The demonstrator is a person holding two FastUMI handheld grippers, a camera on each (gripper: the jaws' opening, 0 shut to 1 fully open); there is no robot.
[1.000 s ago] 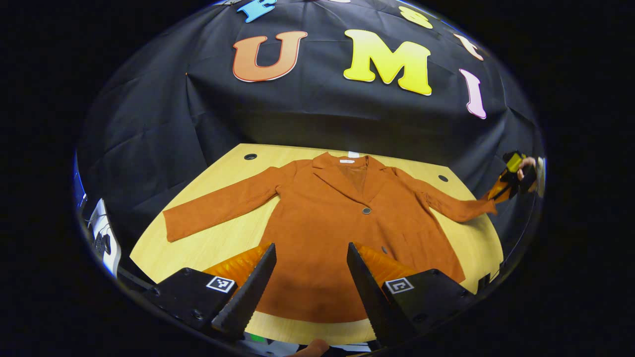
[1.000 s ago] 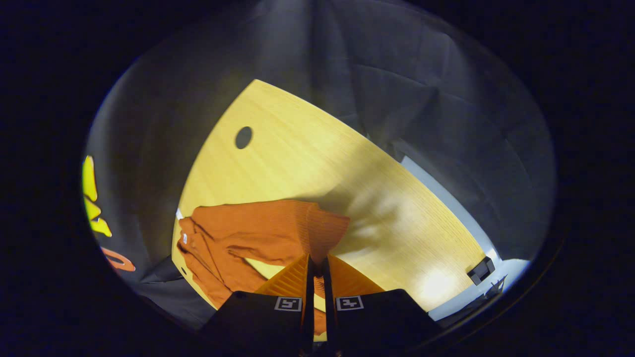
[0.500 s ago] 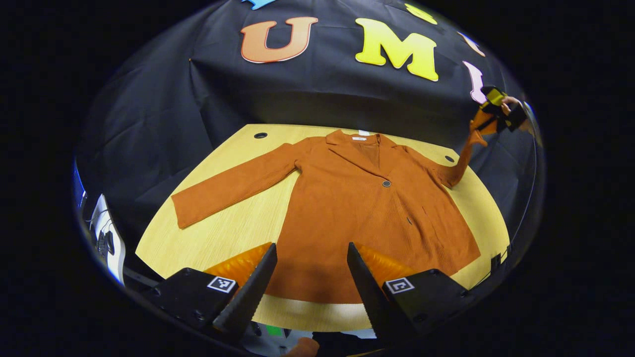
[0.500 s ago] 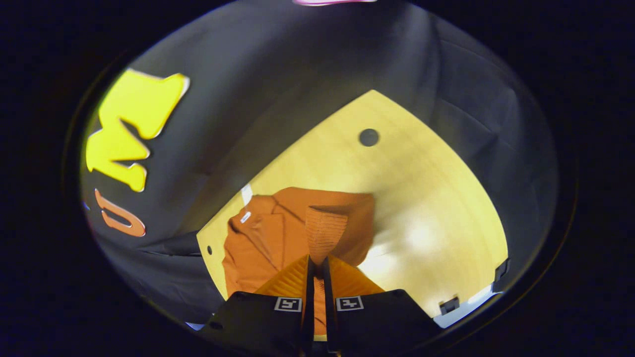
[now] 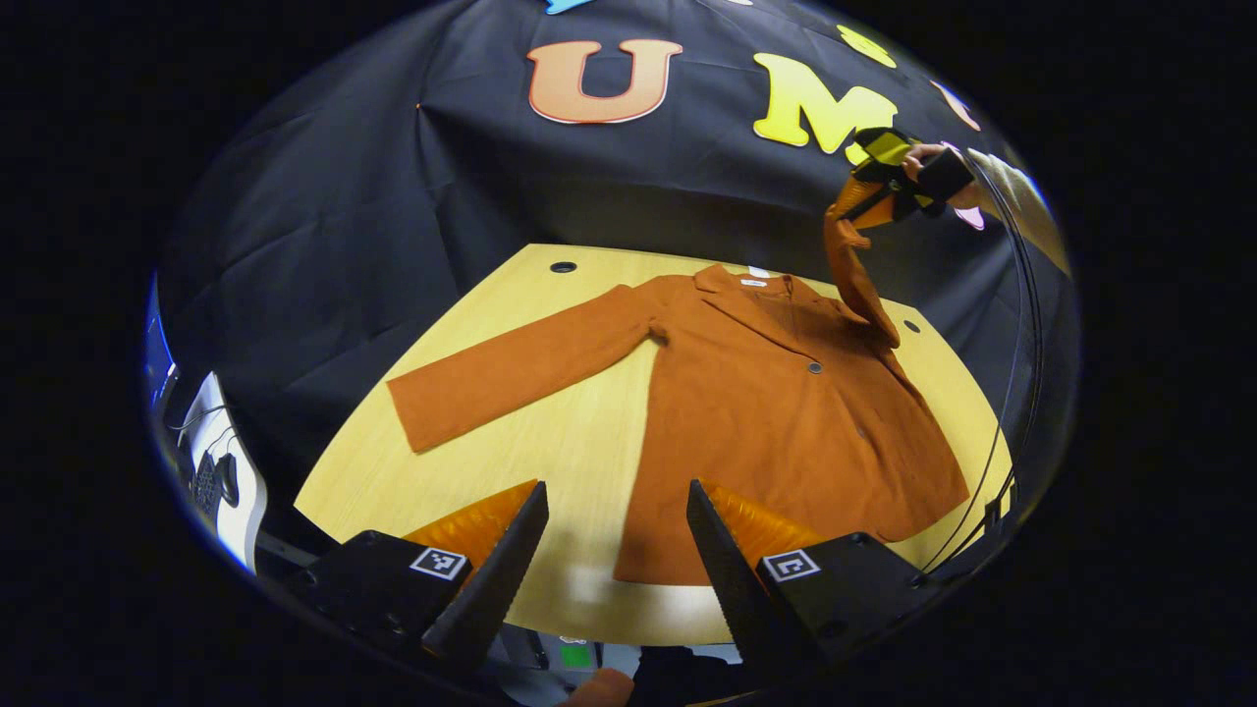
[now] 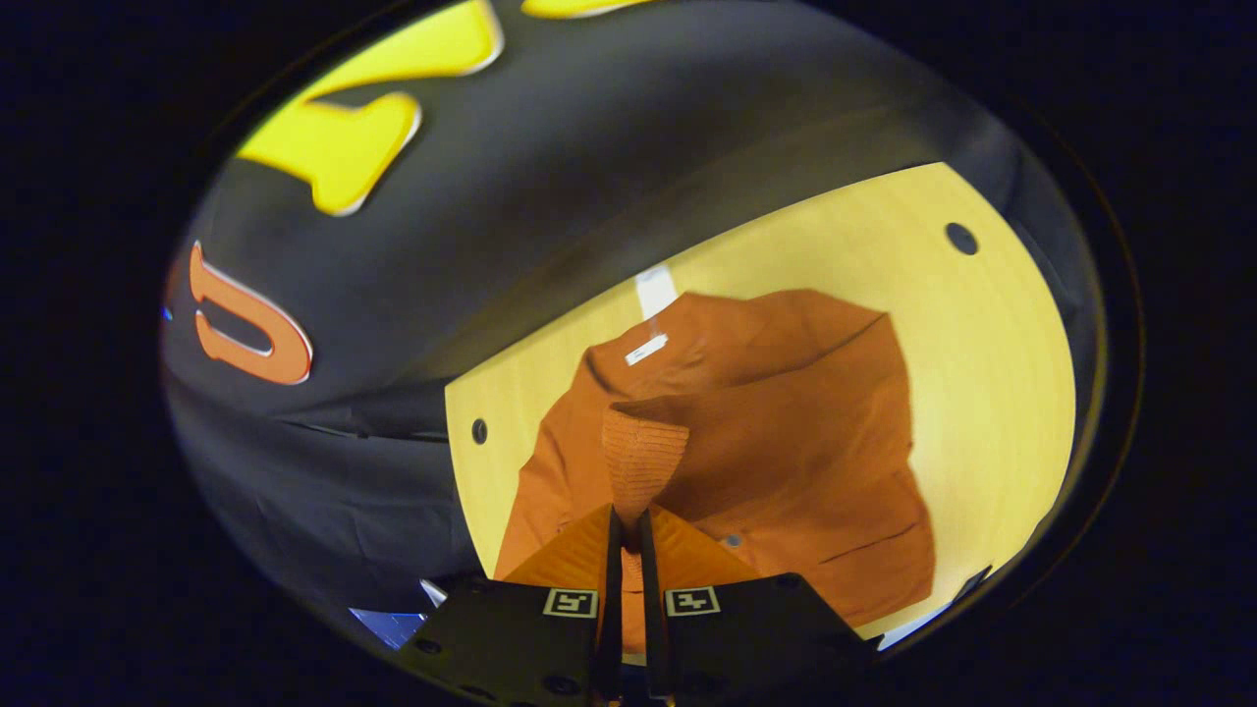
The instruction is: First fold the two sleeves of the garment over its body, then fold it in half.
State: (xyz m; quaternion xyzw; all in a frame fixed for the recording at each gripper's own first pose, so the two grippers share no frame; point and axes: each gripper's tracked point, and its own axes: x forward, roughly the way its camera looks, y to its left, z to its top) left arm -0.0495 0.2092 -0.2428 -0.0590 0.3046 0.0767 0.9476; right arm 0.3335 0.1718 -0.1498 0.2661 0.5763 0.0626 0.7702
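Right sleeve point(image 5: 856, 275) now lifted high, swung in over the jacket point(image 5: 776, 422).
Right tool point(image 6: 626, 520) clenched on the cuff; left tool point(image 5: 614, 550) released, idle above the desk point(image 5: 511, 462); lowering across the body next.

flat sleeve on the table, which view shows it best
The left gripper view: the flat sleeve lies stretched out whole on the table, cuff to shoulder. The right gripper view looks down on the jacket body; that sleeve cannot be made out there.

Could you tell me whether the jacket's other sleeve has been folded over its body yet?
No, the sleeve lies stretched out flat on the table, beside the jacket's body.
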